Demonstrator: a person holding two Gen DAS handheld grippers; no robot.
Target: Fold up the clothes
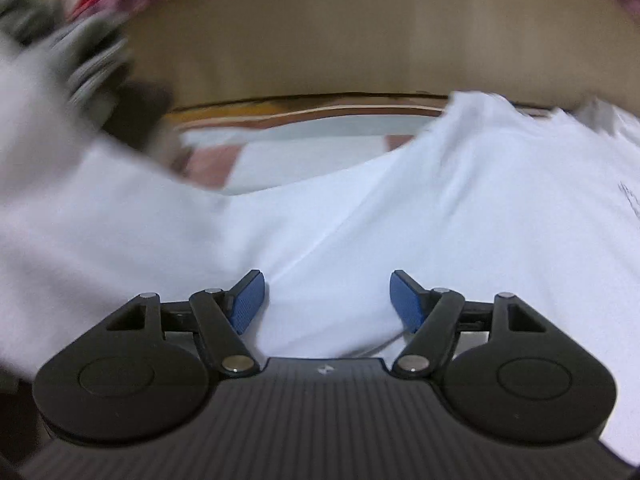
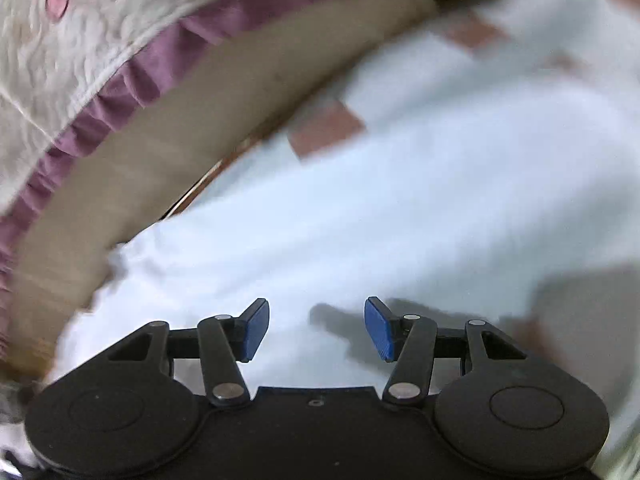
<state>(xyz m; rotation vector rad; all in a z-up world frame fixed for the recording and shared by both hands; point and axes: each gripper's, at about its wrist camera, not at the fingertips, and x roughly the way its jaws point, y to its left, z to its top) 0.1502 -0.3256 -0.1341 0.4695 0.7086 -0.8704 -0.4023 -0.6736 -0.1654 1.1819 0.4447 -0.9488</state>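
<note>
A white T-shirt (image 1: 440, 216) lies spread over the work surface and fills most of the left wrist view. It also fills the right wrist view (image 2: 400, 208), blurred by motion. My left gripper (image 1: 326, 300) is open just above the shirt, its blue pads apart with nothing between them. My right gripper (image 2: 316, 328) is open over the shirt too, and its shadow falls on the cloth just ahead of it. A small dark print (image 1: 630, 200) shows at the shirt's right edge.
A checked pink and white cloth (image 1: 224, 160) covers the surface under the shirt. A tan wooden bed side (image 1: 340, 40) runs behind it. A frilled purple and white quilt (image 2: 80, 60) hangs above. A blurred heap of grey and dark clothes (image 1: 92, 64) sits at far left.
</note>
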